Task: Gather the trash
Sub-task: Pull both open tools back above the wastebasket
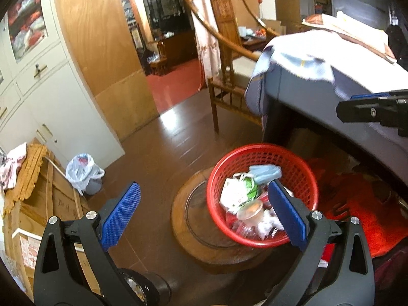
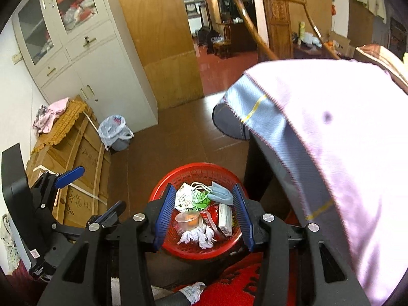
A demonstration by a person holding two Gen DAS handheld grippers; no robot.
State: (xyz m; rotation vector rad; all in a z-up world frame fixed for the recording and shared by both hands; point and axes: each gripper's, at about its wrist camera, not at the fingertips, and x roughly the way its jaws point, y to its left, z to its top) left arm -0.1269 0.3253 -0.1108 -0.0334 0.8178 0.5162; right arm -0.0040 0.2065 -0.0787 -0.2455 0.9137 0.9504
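Red mesh basket (image 2: 163, 191) on a round wooden stool (image 1: 183, 229), beside the cloth-draped desk (image 2: 331, 140) and near its corner. Contents: crumpled tissue (image 2: 196, 237), blue face mask (image 2: 220, 195), clear plastic cup (image 2: 187, 220), small carton (image 2: 225, 218); all likely light, soft or crushable, best pinched at a fold or rim. Left tongs (image 1: 201, 216) released, empty. Right tongs (image 2: 204, 216) parted over the basket, nothing between them. Smooth brown floor (image 1: 153, 148); lined bin (image 2: 113, 131) by the white cabinet (image 2: 84, 58).
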